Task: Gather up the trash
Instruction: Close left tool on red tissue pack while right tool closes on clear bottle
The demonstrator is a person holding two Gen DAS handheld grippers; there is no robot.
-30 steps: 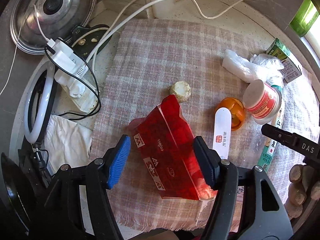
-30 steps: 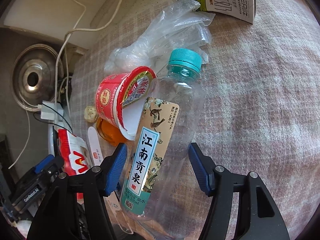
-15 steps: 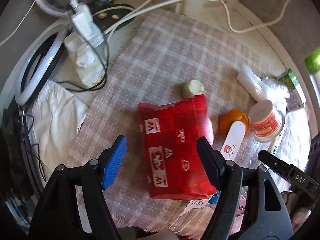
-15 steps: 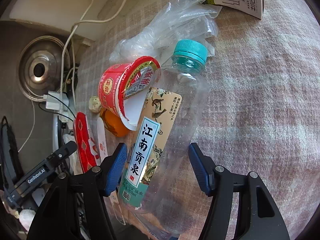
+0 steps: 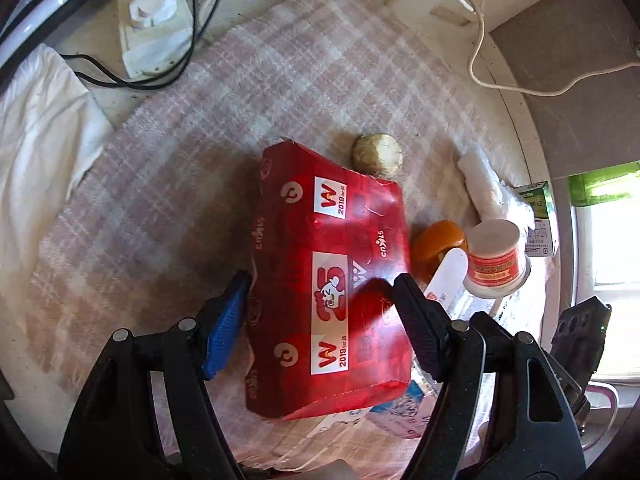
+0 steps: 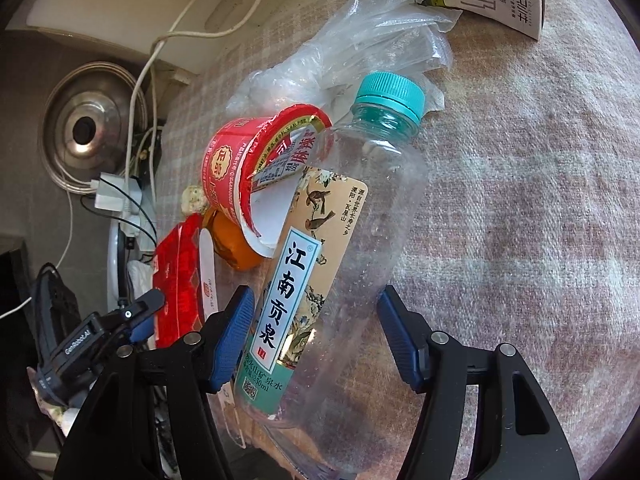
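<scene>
Below centre of the left wrist view, we straddle the flat red printed plastic packet with the left gripper, fingers spread and clear of its sides, ready to pinch. Lower centre right, the right gripper brackets the clear teal-capped water bottle; contact unclear.

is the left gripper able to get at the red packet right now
Probably yes. The left gripper hangs right over the red packet with a finger on each side, and nothing lies on top of it. The jaws look barely wider than the packet, so it is a tight fit.
</scene>
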